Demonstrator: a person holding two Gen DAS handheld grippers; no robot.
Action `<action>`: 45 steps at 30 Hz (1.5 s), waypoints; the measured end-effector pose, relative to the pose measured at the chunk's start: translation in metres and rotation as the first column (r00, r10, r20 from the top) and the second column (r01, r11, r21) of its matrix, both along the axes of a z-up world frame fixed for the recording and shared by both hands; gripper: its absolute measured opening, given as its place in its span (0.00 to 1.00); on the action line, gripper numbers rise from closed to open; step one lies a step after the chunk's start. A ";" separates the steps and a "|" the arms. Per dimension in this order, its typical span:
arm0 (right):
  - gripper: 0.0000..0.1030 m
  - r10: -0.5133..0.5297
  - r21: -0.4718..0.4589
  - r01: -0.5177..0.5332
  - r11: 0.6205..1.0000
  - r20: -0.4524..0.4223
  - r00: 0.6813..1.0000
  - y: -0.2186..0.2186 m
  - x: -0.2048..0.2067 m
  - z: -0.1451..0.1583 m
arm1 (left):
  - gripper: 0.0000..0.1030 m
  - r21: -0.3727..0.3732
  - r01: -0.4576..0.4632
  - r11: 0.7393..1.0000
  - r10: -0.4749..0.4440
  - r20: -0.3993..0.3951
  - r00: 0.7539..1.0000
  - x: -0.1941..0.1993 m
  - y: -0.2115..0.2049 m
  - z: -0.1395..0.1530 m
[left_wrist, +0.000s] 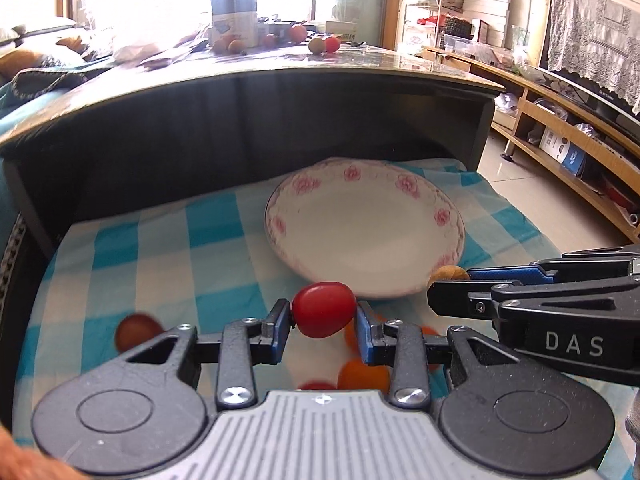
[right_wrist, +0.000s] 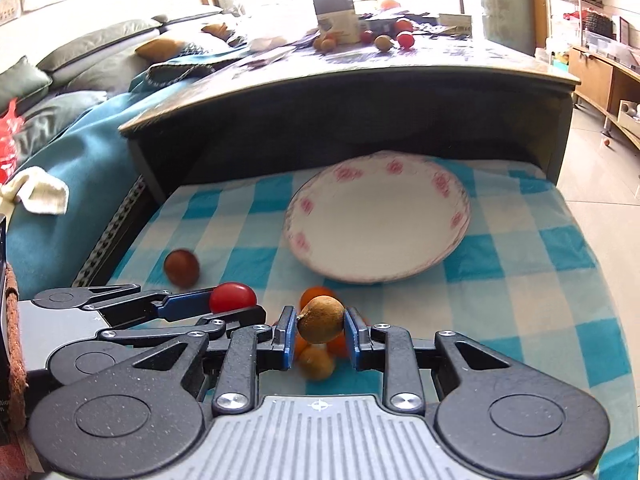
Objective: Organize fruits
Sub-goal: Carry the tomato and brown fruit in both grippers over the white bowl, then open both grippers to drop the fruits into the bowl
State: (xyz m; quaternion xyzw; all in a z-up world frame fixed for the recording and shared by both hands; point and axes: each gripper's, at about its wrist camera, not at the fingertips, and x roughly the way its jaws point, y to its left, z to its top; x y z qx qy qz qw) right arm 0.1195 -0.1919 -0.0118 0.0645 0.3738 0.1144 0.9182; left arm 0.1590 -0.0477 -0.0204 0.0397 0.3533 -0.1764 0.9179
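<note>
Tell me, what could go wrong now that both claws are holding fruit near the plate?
1. The left gripper and right gripper sit close together, so they might bump over the plate.
2. The red fruit and brown fruit are round and smooth; either might slip out.
3. A dropped fruit could roll across the checked cloth, where loose fruits lie.

One plate [right_wrist: 378, 216], at 12 o'clock. Two tongs: left tongs [left_wrist: 324, 320], right tongs [right_wrist: 320, 330]. One red fruit [left_wrist: 323, 309], one brown fruit [right_wrist: 320, 319], one dark-red fruit [right_wrist: 182, 267], at 10 o'clock. Orange fruits [left_wrist: 362, 376]: count unclear.
</note>
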 end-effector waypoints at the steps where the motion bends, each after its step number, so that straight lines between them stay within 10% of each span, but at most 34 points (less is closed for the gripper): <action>1: 0.21 -0.009 0.001 0.009 1.000 0.004 1.000 -0.003 0.005 0.000 | 0.42 0.003 0.002 1.000 -0.002 0.003 1.000 0.006 -0.003 0.000; 45: 0.25 -0.078 -0.023 0.079 0.997 0.029 0.997 -0.034 0.068 -0.017 | 0.45 0.080 0.017 0.997 -0.022 0.062 0.998 0.032 -0.018 0.006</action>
